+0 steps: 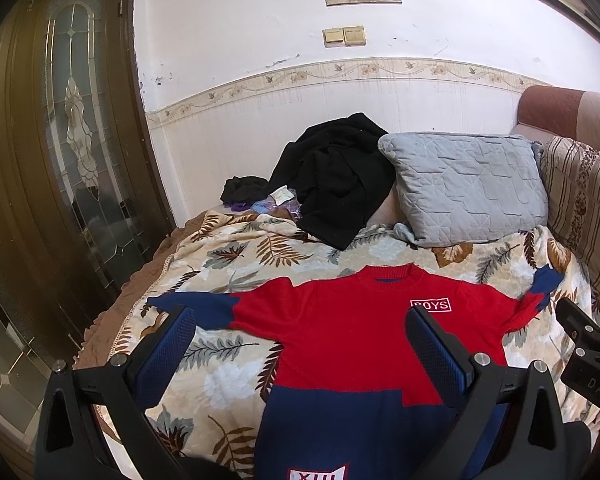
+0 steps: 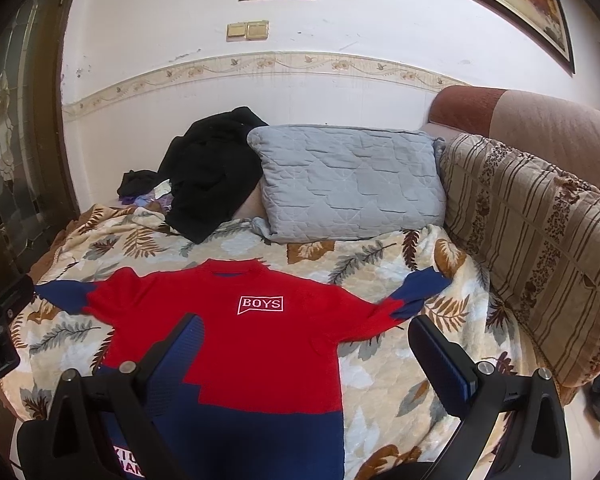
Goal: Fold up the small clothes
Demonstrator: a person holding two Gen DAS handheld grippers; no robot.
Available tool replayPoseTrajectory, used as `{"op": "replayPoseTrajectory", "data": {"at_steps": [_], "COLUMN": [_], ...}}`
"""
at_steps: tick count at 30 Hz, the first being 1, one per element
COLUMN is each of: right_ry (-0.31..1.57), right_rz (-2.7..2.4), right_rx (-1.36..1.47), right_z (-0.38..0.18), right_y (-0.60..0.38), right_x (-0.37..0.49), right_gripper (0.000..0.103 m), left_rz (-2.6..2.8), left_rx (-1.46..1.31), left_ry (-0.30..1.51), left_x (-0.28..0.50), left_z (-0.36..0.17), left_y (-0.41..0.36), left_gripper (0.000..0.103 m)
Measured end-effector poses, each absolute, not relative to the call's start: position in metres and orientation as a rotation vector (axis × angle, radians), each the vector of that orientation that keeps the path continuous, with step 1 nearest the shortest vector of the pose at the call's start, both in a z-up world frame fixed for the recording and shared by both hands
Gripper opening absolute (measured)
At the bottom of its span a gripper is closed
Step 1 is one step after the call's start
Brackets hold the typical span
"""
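A small red and navy sweater (image 1: 340, 336) with a white "BOYS" patch lies flat and face up on a leaf-print blanket (image 1: 228, 264), both sleeves spread out. It also shows in the right wrist view (image 2: 260, 344). My left gripper (image 1: 300, 344) is open and empty, hovering above the sweater's lower left part. My right gripper (image 2: 304, 348) is open and empty, hovering above the sweater's lower right part. The right gripper's body shows at the right edge of the left wrist view (image 1: 588, 352).
A grey quilted pillow (image 2: 348, 180) and a heap of black clothes (image 2: 212, 168) lie at the back of the bed against the wall. A striped brown cushion (image 2: 532, 248) lines the right side. A dark wooden door (image 1: 60, 160) stands left of the bed.
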State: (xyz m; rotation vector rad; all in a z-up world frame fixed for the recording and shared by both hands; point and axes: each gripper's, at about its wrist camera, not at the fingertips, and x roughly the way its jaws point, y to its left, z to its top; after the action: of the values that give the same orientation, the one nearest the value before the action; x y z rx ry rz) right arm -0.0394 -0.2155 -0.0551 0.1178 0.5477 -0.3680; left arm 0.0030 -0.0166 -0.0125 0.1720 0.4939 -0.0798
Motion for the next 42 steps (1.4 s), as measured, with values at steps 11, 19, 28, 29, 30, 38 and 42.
{"op": "replayPoseTrajectory", "data": {"at_steps": [11,19,28,29,30,38,42], "right_ry": [0.564,0.585,0.605,0.606,0.608,0.643,0.662], "right_rz": [-0.380,-0.392,-0.409,-0.401,-0.388,-0.314,-0.306], "right_rx": [0.111,0.106,0.098,0.111,0.131,0.588,0.954], "right_z": [-0.060,-0.067,-0.075,-0.077,-0.081,-0.155,-0.213], "right_y": [-0.222,-0.226,-0.237,-0.242,-0.252,-0.433,-0.515], "right_x": [-0.027,-0.013,0.001,0.003,0.006,0.033,0.048], "right_gripper": [0.103,0.103,0.103,0.103,0.103,0.103,0.102], "left_rz": [-0.090,-0.096,-0.145,-0.157,-0.166,-0.082,-0.052], "left_rx": [0.175,0.178,0.154,0.144,0.133,0.187,0.236], "left_ry": [0.514,0.539,0.594,0.615,0.638,0.722,0.697], "left_x": [0.019,0.033,0.055,0.062,0.071,0.135,0.148], "left_z": [-0.020,-0.031,-0.048,-0.053,-0.061,-0.140,-0.165], "left_y": [-0.022,-0.024,-0.025,-0.024,-0.023,-0.013,-0.014], "left_gripper": [0.103,0.103,0.103,0.103,0.103,0.103,0.103]}}
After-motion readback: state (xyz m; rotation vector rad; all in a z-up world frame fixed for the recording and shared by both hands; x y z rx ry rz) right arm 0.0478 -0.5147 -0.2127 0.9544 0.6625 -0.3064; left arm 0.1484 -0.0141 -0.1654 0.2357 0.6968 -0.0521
